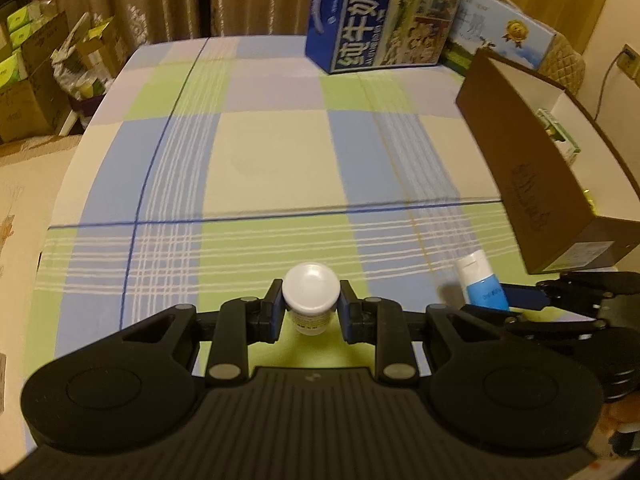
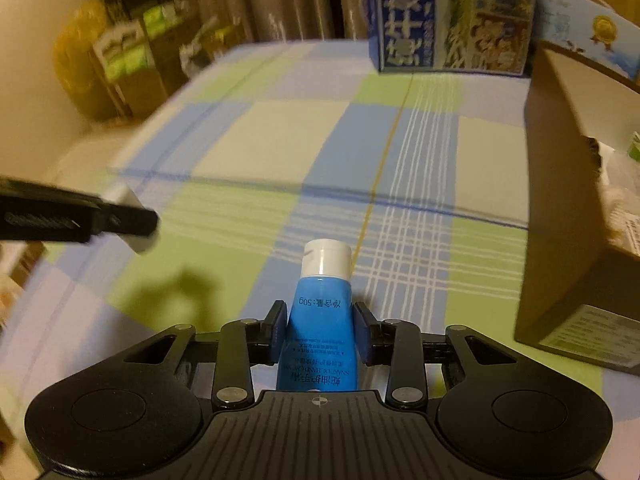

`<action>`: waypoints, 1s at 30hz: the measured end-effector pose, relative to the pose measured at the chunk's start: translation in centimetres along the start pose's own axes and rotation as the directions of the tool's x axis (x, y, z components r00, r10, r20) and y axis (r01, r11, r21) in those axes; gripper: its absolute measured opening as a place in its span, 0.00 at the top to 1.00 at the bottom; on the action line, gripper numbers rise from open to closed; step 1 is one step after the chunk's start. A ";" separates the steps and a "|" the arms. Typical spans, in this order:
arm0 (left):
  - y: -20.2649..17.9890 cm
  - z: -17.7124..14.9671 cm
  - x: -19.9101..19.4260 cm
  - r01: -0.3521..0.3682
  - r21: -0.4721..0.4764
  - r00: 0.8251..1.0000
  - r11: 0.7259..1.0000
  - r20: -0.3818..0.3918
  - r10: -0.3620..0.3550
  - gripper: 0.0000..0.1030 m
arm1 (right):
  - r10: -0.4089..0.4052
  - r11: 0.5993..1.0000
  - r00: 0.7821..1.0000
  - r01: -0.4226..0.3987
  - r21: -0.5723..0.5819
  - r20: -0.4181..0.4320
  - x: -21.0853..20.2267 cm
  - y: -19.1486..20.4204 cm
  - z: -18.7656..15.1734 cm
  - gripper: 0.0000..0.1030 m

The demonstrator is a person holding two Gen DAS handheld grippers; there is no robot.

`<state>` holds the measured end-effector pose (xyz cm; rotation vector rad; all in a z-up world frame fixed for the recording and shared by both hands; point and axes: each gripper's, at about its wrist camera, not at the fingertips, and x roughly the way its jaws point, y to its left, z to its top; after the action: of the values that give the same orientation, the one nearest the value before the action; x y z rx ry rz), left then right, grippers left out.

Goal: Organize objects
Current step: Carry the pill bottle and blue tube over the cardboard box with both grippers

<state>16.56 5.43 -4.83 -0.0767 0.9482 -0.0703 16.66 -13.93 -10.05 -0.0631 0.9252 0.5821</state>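
Observation:
My left gripper [image 1: 311, 304] is shut on a small white-capped bottle [image 1: 311, 292], held just above the checked tablecloth [image 1: 256, 152]. My right gripper [image 2: 320, 326] is shut on a blue tube with a white cap [image 2: 322, 320], cap pointing forward. In the left wrist view the same blue tube [image 1: 482, 280] shows at the right, clamped by the right gripper beside the brown cardboard box [image 1: 532, 176]. From the right wrist, the left gripper's finger [image 2: 120, 220] and the white bottle [image 2: 136, 222] appear at the left, blurred.
The open brown box [image 2: 560, 208] stands at the right with several packets inside. A blue milk carton box [image 1: 380, 20] and a lighter blue box [image 1: 504, 32] stand at the table's far end. Cardboard boxes [image 1: 32, 80] are stacked on the floor at the left.

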 end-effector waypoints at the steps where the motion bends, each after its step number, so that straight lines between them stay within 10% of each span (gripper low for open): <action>1: -0.4 0.2 -0.2 0.004 0.008 1.000 1.000 0.006 -0.004 0.78 | 0.009 1.000 1.000 -0.009 0.014 0.016 -0.8 -0.3 0.0 0.69; 30: -21.1 5.2 -1.8 0.215 0.272 0.965 0.938 0.088 -0.247 0.78 | -0.111 0.965 0.948 0.031 0.261 0.298 -19.3 -14.3 0.1 0.69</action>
<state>19.20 -15.19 1.70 0.0509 0.7985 -0.4038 14.97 -34.58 2.04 0.2197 0.6800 0.3876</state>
